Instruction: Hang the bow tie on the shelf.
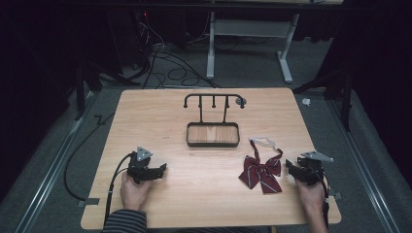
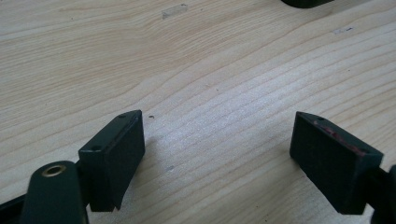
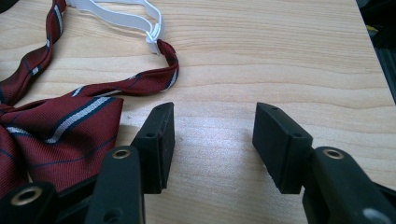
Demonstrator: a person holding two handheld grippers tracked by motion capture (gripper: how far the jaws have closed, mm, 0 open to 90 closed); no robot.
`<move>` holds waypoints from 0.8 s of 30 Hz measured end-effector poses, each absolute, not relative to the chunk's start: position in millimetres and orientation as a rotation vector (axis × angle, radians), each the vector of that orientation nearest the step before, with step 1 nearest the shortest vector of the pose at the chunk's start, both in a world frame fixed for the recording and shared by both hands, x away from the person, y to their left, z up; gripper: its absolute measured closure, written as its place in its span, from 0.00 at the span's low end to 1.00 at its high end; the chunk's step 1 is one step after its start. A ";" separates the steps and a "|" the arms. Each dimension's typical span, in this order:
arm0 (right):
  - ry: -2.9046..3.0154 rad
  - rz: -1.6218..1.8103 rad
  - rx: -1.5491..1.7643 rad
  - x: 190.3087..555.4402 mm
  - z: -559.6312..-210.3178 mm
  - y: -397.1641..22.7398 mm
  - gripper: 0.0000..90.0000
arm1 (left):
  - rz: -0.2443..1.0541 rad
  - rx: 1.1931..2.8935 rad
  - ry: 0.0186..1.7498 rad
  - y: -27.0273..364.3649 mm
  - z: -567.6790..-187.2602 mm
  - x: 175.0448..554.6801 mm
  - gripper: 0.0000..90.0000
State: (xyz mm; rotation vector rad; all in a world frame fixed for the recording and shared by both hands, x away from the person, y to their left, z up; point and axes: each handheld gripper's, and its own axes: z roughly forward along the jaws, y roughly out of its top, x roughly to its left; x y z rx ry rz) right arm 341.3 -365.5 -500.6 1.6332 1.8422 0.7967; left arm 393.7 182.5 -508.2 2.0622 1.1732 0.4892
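A dark red striped bow tie [image 1: 261,172] with a white elastic neck strap [image 1: 265,142] lies flat on the wooden table [image 1: 160,111], right of centre. My right gripper [image 1: 290,166] rests just right of the bow tie, jaws open, nothing between them. In the right gripper view the bow tie [image 3: 56,126] lies left of the open right gripper [image 3: 212,140], and the strap [image 3: 126,11] runs along the top. My left gripper [image 1: 164,168] rests on the table's left front, open over bare wood. Its left gripper view shows the gripper [image 2: 217,140] wide apart and empty.
A black hook rack [image 1: 214,104] stands on a small tray with a wooden base [image 1: 213,134] at the table's middle back. Cables lie on the floor [image 1: 170,73] behind the table, beside a white desk frame [image 1: 248,34]. The table's right edge runs close to my right gripper.
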 end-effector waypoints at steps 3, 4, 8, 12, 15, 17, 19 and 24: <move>1.842 0.800 1.631 341.4 -500.7 -365.7 0.56 | 0.489 2.062 1.173 182.7 -508.1 393.8 0.21; 1.842 0.799 1.631 341.4 -500.7 -365.6 0.56 | 0.488 2.061 1.174 182.7 -508.1 393.8 0.21; 1.842 0.794 1.636 341.2 -500.4 -365.3 0.56 | 0.488 2.059 1.175 182.9 -508.0 393.7 0.21; 1.840 0.790 1.635 341.0 -500.4 -365.3 0.57 | 0.491 2.058 1.177 183.0 -508.1 393.7 0.22; 1.837 0.783 1.627 340.6 -500.1 -365.9 0.57 | 0.489 2.059 1.178 183.3 -507.9 393.7 0.22; 1.832 0.794 1.621 339.6 -498.6 -366.4 0.58 | 0.490 2.056 1.179 183.3 -508.0 393.7 0.22; 1.823 0.812 1.628 337.7 -496.3 -366.9 0.58 | 0.490 2.056 1.180 183.3 -508.0 393.6 0.23; 1.834 0.845 1.611 335.9 -488.2 -365.9 0.59 | 0.491 2.056 1.181 183.4 -507.9 393.6 0.23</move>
